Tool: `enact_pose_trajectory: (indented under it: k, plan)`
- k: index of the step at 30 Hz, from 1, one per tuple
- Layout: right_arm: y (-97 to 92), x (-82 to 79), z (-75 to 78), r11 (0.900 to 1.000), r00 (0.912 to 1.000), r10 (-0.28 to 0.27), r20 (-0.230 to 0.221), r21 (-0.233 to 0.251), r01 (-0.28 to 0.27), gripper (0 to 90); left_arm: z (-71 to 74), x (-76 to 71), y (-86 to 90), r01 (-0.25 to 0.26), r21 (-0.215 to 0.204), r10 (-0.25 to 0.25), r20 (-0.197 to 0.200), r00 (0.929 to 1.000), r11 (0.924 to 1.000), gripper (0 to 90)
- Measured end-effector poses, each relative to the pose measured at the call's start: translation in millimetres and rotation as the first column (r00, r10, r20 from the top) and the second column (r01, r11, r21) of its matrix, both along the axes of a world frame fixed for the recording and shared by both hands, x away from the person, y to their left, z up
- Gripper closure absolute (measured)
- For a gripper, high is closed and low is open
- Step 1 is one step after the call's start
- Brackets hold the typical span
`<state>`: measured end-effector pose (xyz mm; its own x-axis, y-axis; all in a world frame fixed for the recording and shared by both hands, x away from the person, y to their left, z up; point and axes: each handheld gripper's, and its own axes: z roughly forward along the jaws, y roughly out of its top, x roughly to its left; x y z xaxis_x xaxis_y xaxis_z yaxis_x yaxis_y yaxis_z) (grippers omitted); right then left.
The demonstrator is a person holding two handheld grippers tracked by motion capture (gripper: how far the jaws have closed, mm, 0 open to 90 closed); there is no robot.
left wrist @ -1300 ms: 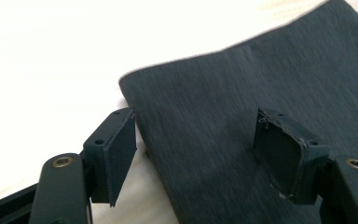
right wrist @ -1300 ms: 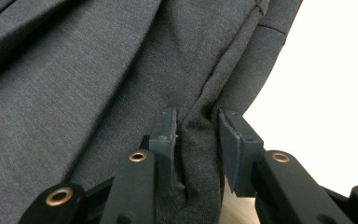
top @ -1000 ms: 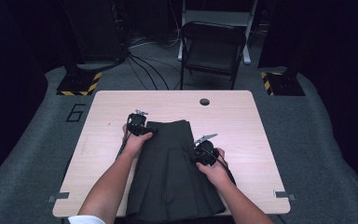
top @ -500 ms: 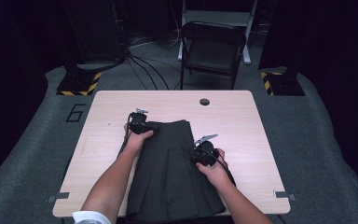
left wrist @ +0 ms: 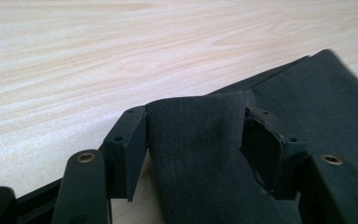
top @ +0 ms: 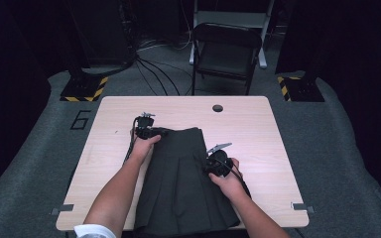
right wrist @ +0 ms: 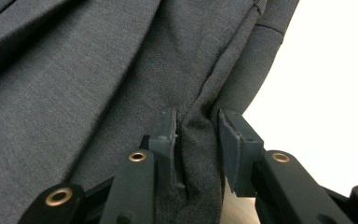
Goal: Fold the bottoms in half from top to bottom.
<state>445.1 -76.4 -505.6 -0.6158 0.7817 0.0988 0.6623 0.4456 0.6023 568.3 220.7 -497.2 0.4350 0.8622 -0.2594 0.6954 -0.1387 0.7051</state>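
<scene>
A dark pleated skirt (top: 178,183) lies flat on the light wooden table (top: 258,129), waistband at the far end. My left gripper (top: 164,133) is at the waistband's far left corner. In the left gripper view the skirt (left wrist: 196,140) humps up between the jaws of the left gripper (left wrist: 193,126), which have just been closing and still stand wide. My right gripper (top: 207,166) is at the skirt's right edge. In the right gripper view the right gripper (right wrist: 196,128) is shut on a pinched fold of the skirt (right wrist: 74,84).
A round cable hole (top: 217,108) sits near the table's far edge. A black folding chair (top: 225,54) stands beyond the table, with cables on the floor. Bare tabletop (left wrist: 98,56) lies to the left and right of the skirt.
Both hands keep their places at the skirt, and the skirt lies as before.
</scene>
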Motion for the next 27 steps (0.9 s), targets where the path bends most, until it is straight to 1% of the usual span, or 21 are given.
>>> enact_pose_trajectory:
  k: [3,4,5,6,7,9,11,12,13,15,16,17,19,21,23,24,27]
  plan:
    - [-0.6,0.0,0.0,1.0,1.0,0.004,-0.001,0.0,-0.004,67.4,6.1,-2.1,-0.7,0.017,-0.005,-0.017,-0.006,0.9998,0.9998,43.4]
    - [-0.6,-0.1,0.0,1.0,1.0,0.004,-0.001,0.0,-0.004,67.4,7.4,-2.6,-1.0,0.022,-0.007,-0.022,-0.005,0.9997,0.9997,46.8]
    - [-0.6,-0.1,0.0,1.0,1.0,0.004,-0.001,0.0,-0.004,67.4,8.9,-3.1,-1.3,0.03,-0.014,-0.03,-0.007,0.9995,0.9995,46.8]
    - [-0.6,-0.1,0.0,1.0,1.0,0.003,-0.001,0.0,-0.003,67.4,10.5,-3.9,-2.1,0.037,-0.022,-0.037,-0.014,0.9992,0.9991,49.3]
    - [-0.5,-0.1,0.0,1.0,1.0,0.003,-0.001,0.0,-0.003,67.4,11.4,-4.3,-2.5,0.04,-0.021,-0.041,-0.017,0.999,0.999,52.2]
    - [-0.5,-0.1,0.0,1.0,1.0,0.003,-0.001,0.0,-0.003,67.4,14.3,-5.2,-3.4,0.034,-0.008,-0.035,-0.014,0.9993,0.9994,58.0]
    - [-0.2,-0.7,-0.5,1.0,1.0,-0.005,0.007,0.001,0.005,67.4,16.4,-5.9,-4.2,0.029,-0.015,-0.029,-0.017,0.9994,0.9995,63.2]
    - [-0.2,-0.8,-0.5,1.0,1.0,-0.005,0.007,0.001,0.005,67.4,17.8,-6.3,-4.5,0.028,-0.005,-0.028,-0.018,0.9995,0.9996,64.9]
    - [-0.4,-0.8,-0.4,1.0,1.0,-0.003,0.005,0.003,0.003,67.4,18.7,-6.6,-4.9,0.028,-0.003,-0.028,-0.015,0.9995,0.9996,66.4]
    - [-0.5,-0.6,-0.4,1.0,1.0,-0.002,0.006,0.002,0.002,67.4,20.6,-7.6,-5.7,0.026,-0.001,-0.026,-0.015,0.9995,0.9997,72.3]
    - [-0.4,-0.6,-0.5,1.0,1.0,-0.004,0.007,0.002,0.004,67.4,21.8,-8.1,-5.7,0.023,0.003,-0.023,-0.014,0.9997,0.9997,74.4]
    - [-0.4,-0.6,-0.5,1.0,1.0,-0.004,0.007,0.002,0.004,67.4,23.4,-8.8,-5.5,0.019,0.006,-0.019,-0.009,0.9998,0.9998,74.4]
    - [-0.6,-0.5,-0.4,1.0,1.0,-0.002,0.005,0.003,0.002,67.4,26.5,-10.2,-5.6,0.011,0.025,-0.011,0.007,0.9999,0.9996,78.8]
    - [-0.5,-0.6,-0.6,1.0,1.0,-0.006,0.007,0.004,0.006,67.4,29.6,-11.5,-4.9,0.013,0.043,-0.014,0.02,0.9997,0.999,85.0]
    - [-0.4,-1.1,-0.8,0.9999,0.9999,-0.009,0.005,0.009,0.009,67.4,32.8,-12.9,-4.2,0.002,0.04,-0.003,0.034,0.9994,0.9992,87.5]
    - [-0.6,-1.1,-0.9,0.9999,0.9999,-0.007,0.007,0.009,0.007,67.3,33.8,-13.0,-3.5,0.007,0.045,-0.008,0.041,0.9991,0.999,88.3]
    - [-1.8,-1.1,-1.2,0.9999,0.9999,-0.006,0.009,0.014,0.006,67.2,35.4,-14.2,-3.7,0.013,0.041,-0.014,0.044,0.9989,0.9991,89.0]
